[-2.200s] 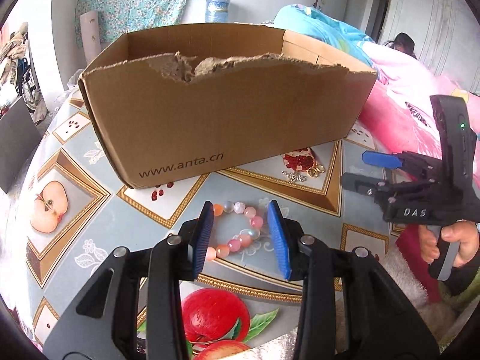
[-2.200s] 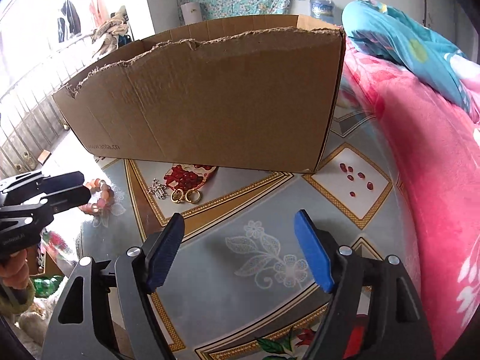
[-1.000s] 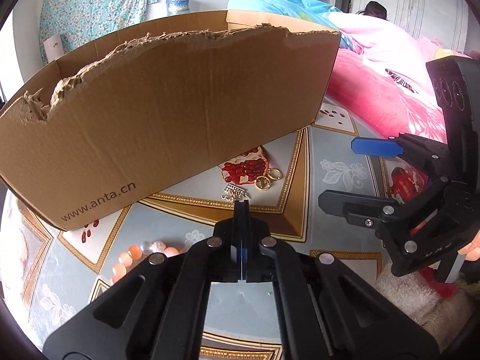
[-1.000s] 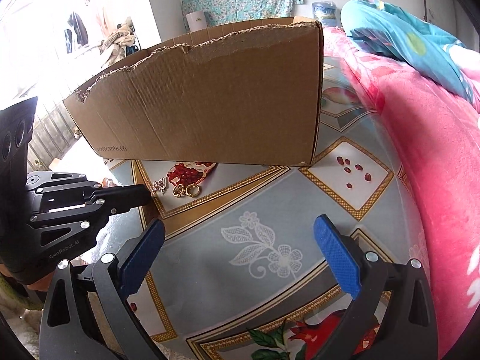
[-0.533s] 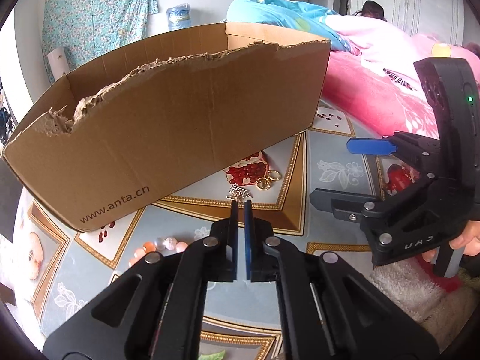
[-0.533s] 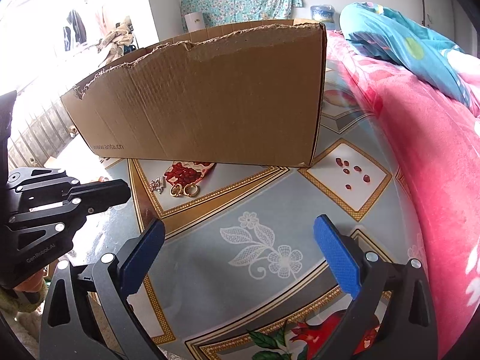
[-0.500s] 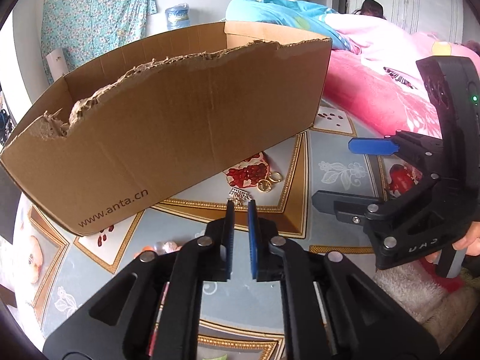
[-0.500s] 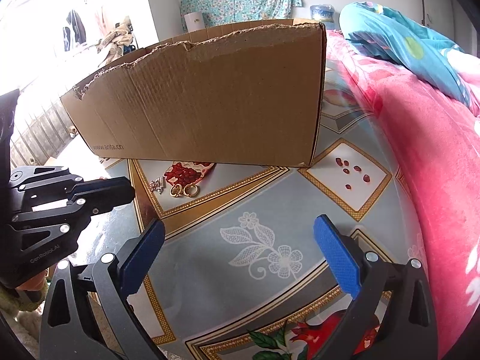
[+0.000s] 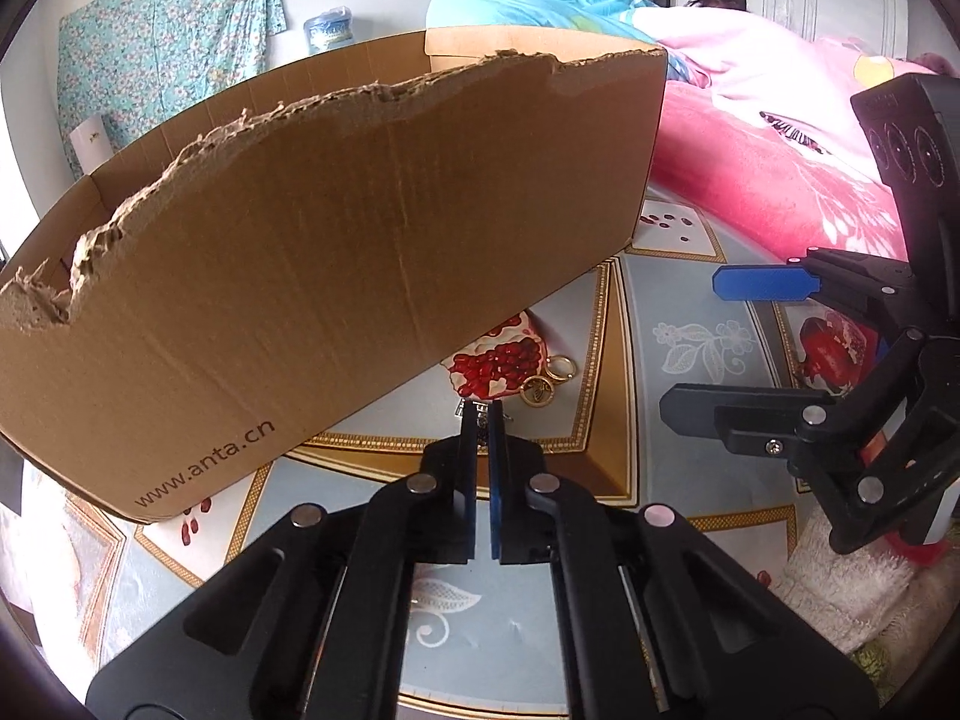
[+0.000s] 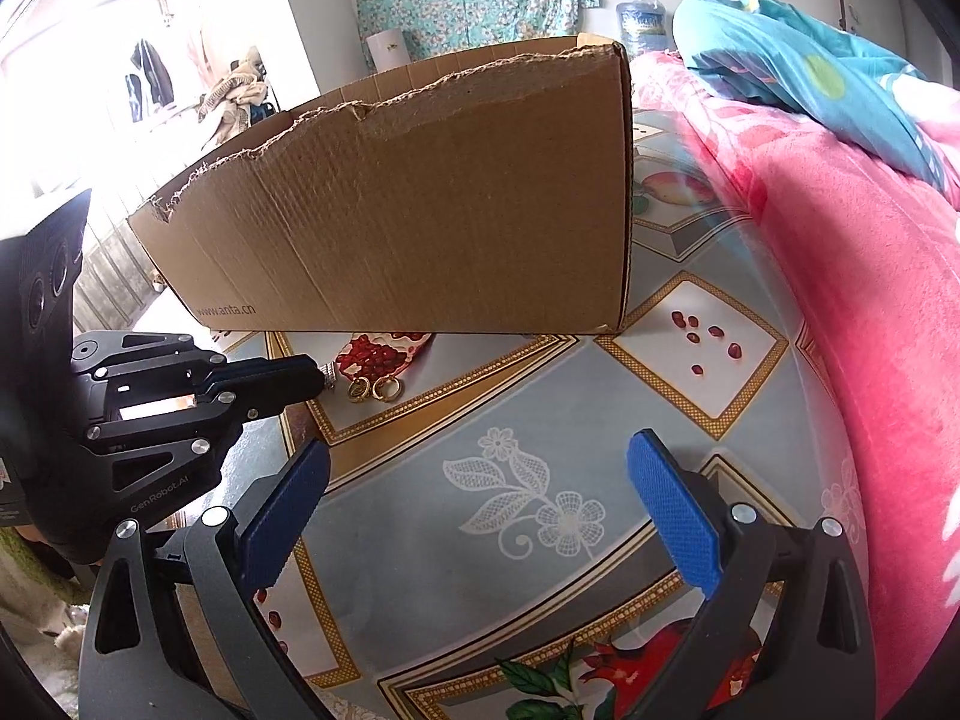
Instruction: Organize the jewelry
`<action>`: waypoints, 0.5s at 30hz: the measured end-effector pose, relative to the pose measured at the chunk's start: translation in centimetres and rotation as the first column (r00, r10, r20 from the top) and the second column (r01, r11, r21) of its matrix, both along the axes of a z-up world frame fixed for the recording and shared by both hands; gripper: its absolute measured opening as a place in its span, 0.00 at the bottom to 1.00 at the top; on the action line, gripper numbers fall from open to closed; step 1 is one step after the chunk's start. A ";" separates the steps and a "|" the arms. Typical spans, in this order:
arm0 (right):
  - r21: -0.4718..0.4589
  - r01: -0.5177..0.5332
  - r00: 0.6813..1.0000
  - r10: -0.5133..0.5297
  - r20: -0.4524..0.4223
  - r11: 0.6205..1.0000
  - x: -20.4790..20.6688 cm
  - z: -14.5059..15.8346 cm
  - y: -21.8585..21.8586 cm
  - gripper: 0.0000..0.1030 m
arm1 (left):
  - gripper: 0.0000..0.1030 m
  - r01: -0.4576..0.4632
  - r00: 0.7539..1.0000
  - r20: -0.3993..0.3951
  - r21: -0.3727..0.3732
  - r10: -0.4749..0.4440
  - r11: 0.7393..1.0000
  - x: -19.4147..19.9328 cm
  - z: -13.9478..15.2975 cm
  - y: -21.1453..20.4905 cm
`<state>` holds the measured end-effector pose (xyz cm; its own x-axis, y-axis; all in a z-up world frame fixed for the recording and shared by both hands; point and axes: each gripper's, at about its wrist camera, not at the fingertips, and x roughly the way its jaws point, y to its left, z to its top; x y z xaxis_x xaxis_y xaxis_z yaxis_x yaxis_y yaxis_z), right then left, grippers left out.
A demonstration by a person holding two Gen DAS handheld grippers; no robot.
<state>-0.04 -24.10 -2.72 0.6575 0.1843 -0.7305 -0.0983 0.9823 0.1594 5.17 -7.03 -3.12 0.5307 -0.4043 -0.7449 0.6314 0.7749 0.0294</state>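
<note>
Glossy patterned tablecloth [image 10: 456, 546], torn corrugated cardboard box [image 9: 336, 252], round gold rings [image 9: 549, 381]

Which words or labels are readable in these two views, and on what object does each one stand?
"www.anta.cn" on the front wall of the cardboard box.
"GenRobot.AI" on the body of the left gripper, in the right wrist view.
Marking on top of the right gripper: too blurred to read.

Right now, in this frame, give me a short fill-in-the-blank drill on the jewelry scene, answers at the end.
1. The left gripper has its jaws ____.
2. The right gripper has its jaws ____.
3. The two gold rings lie in front of the ____ box.
4. The rings' number is ____.

Missing words: shut; open; cardboard; two
</note>
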 end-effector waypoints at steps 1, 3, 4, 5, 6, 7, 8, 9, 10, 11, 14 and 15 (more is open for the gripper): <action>0.004 -0.001 1.000 0.001 0.000 1.000 0.0 0.0 -0.1 0.94 | 0.02 -0.006 1.000 -0.010 -0.018 0.006 1.000 0.0 0.2 0.3; 0.009 -0.002 1.000 0.002 0.002 1.000 0.0 0.0 -0.1 0.94 | 0.02 -0.019 1.000 -0.021 -0.052 0.018 0.998 -0.2 0.7 0.9; 0.011 -0.003 1.000 0.002 0.003 1.000 0.0 0.0 -0.1 0.94 | 0.02 -0.026 0.999 -0.027 -0.069 0.025 0.997 -0.2 1.0 1.3; 0.011 -0.003 1.000 0.003 0.003 1.000 0.0 0.0 -0.1 0.94 | 0.02 -0.033 0.999 -0.034 -0.088 0.031 0.996 -0.3 1.3 1.7; 0.010 -0.003 1.000 0.003 0.004 1.000 0.0 0.0 -0.1 0.94 | 0.02 -0.041 0.999 -0.040 -0.111 0.037 0.993 -0.3 1.8 2.1; 0.007 -0.005 1.000 0.004 0.003 1.000 0.0 0.0 0.0 0.94 | 0.02 -0.047 0.998 -0.046 -0.138 0.041 0.989 -0.4 2.2 2.6; -0.001 -0.009 1.000 0.009 0.002 1.000 0.0 0.0 0.0 0.94 | 0.02 -0.051 0.998 -0.051 -0.167 0.043 0.985 -0.4 2.8 3.1; -0.010 -0.013 1.000 0.013 -0.002 1.000 0.0 0.0 0.1 0.94 | 0.02 -0.057 0.997 -0.056 -0.194 0.047 0.979 -0.5 3.3 3.5; -0.020 -0.011 1.000 0.011 -0.011 1.000 0.1 0.1 0.2 0.94 | 0.02 -0.066 0.997 -0.064 -0.218 0.053 0.974 -0.4 3.7 4.0; -0.027 -0.002 1.000 0.001 -0.024 1.000 0.1 0.2 0.2 0.94 | 0.02 -0.076 0.996 -0.070 -0.235 0.061 0.969 -0.4 4.0 4.4; 0.018 -0.012 1.000 0.012 0.003 1.000 -0.1 1.3 0.4 0.92 | 0.02 -0.109 0.993 -0.079 -0.266 0.091 0.958 -0.5 4.4 5.5; 0.030 -0.027 0.999 0.026 0.027 0.999 -0.2 1.7 0.7 0.86 | 0.02 -0.117 0.992 -0.081 -0.271 0.099 0.955 -0.6 4.4 5.8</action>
